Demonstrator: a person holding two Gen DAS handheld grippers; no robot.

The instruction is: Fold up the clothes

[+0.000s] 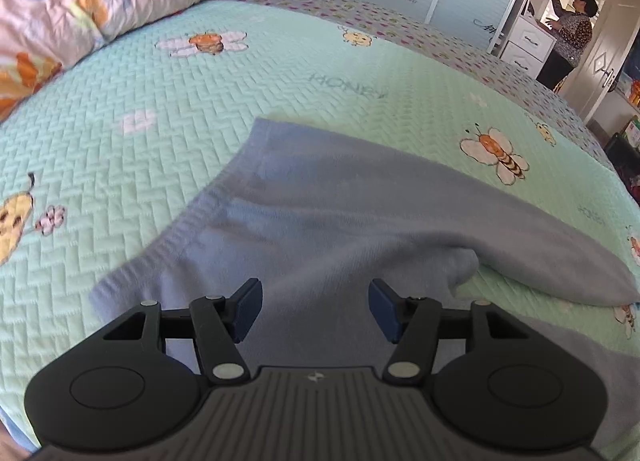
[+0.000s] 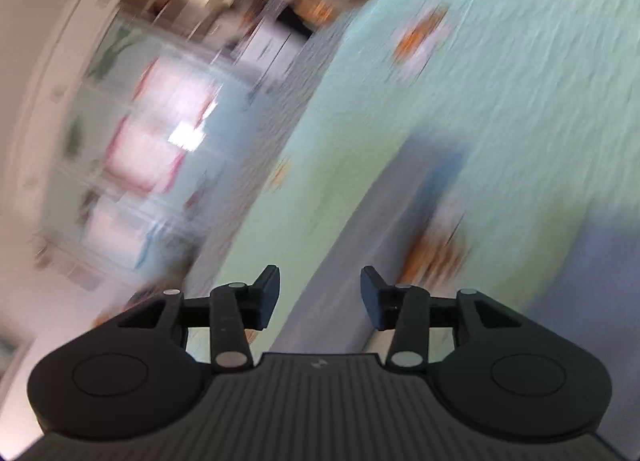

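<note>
on the green bed cover (image 1: 280,73) lies a blue cloth (image 1: 320,213), its long side running from near left to far right. the left gripper (image 1: 316,307) and right gripper (image 2: 320,297) both gape, holding nothing.

Blurred tilted view, right gripper (image 2: 320,297) jaws apart and empty, grey-blue garment (image 2: 352,261) on mint bedspread (image 2: 500,81)

We see a soft blue-grey garment (image 1: 320,221) spread flat on the mint-green quilted bed (image 1: 160,121), ribbed hem to the left, with one long sleeve folded across it toward the right edge.
</note>
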